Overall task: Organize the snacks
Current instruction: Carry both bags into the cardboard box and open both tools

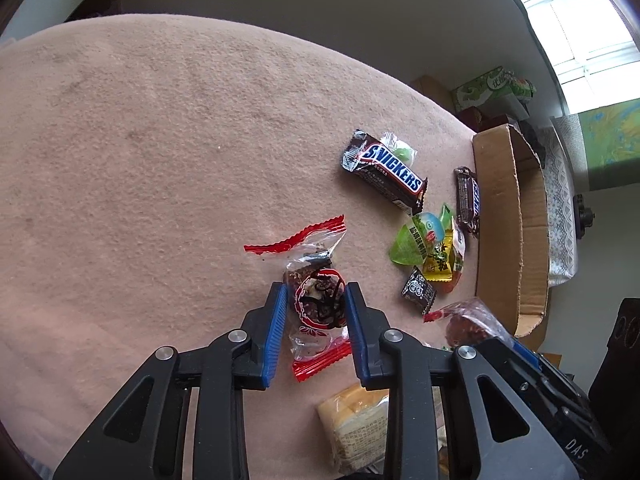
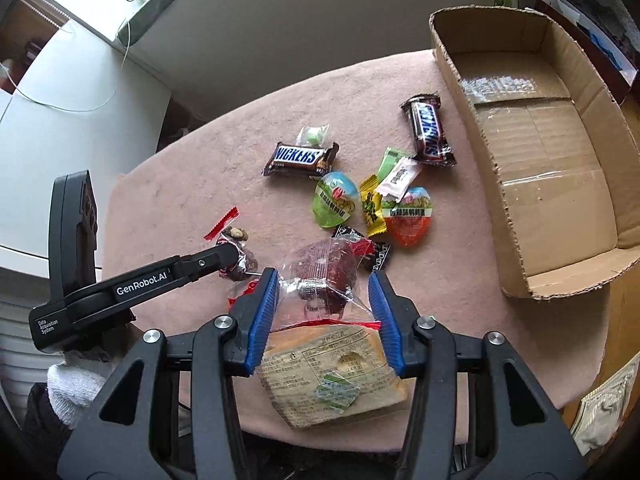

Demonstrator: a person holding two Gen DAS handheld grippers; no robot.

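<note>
In the left wrist view my left gripper (image 1: 316, 289) is shut on a clear, red-edged packet (image 1: 318, 306) holding a dark nut cake, its blue pads pressing both sides. The right wrist view shows the same left gripper (image 2: 237, 257) from the side, with that packet (image 2: 236, 236) in its tips. My right gripper (image 2: 323, 276) is shut on a second clear, red-edged packet (image 2: 326, 276) with a dark red snack, held above the pink cloth (image 2: 180, 200). That packet (image 1: 466, 320) also shows at the lower right of the left wrist view.
An open cardboard box (image 2: 540, 160) stands at the right edge of the table. Two Snickers bars (image 2: 302, 159) (image 2: 430, 130), jelly cups (image 2: 334, 200), a yellow candy (image 2: 372, 208) and a black candy (image 2: 380, 254) lie loose. A wrapped yellow cake (image 2: 332, 372) lies beneath my right gripper.
</note>
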